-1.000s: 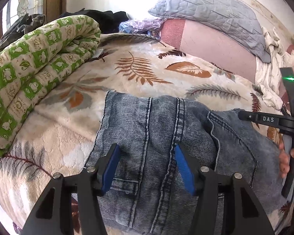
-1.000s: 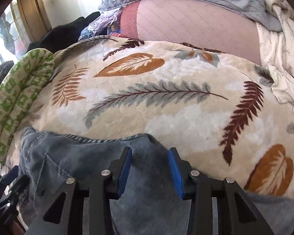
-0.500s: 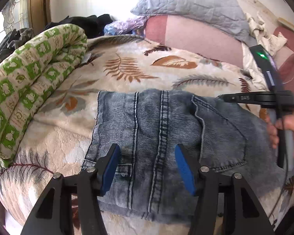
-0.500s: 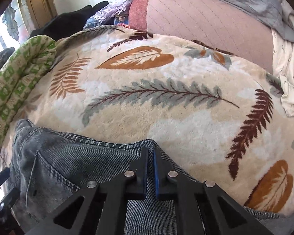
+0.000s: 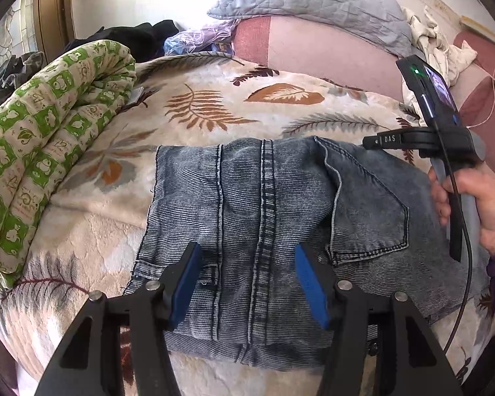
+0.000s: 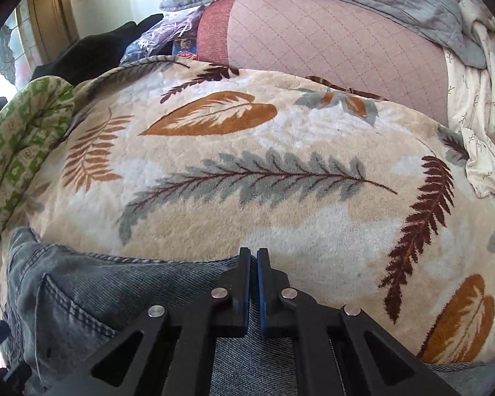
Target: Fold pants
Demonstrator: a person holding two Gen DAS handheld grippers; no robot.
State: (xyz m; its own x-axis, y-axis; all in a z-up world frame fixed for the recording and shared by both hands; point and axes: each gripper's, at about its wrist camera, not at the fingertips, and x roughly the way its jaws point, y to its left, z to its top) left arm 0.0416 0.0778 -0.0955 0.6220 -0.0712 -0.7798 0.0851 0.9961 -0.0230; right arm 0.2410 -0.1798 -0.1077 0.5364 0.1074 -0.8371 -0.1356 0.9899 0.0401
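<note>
Left hand-held gripper (image 5: pixel 247 283): released, jaws spread over the jeans (image 5: pixel 264 214), nothing pinched. Right hand-held gripper (image 6: pixel 253 283): clenched at the jeans' far edge, seemingly nipping denim, though the pinch itself is not clearly visible. Jeans folded into a compact stack, back pocket (image 5: pixel 369 211) uppermost, lying on the leaf blanket (image 6: pixel 247 171) of the bed. Beyond: green quilt (image 5: pixel 43 145) rolled at left, pillows (image 5: pixel 313 3) at the head. Judged step: late fold, edge being gripped. Next move likely calls for the left jaws to close on the near edge, then lifting both ends together, layers kept aligned.
</note>
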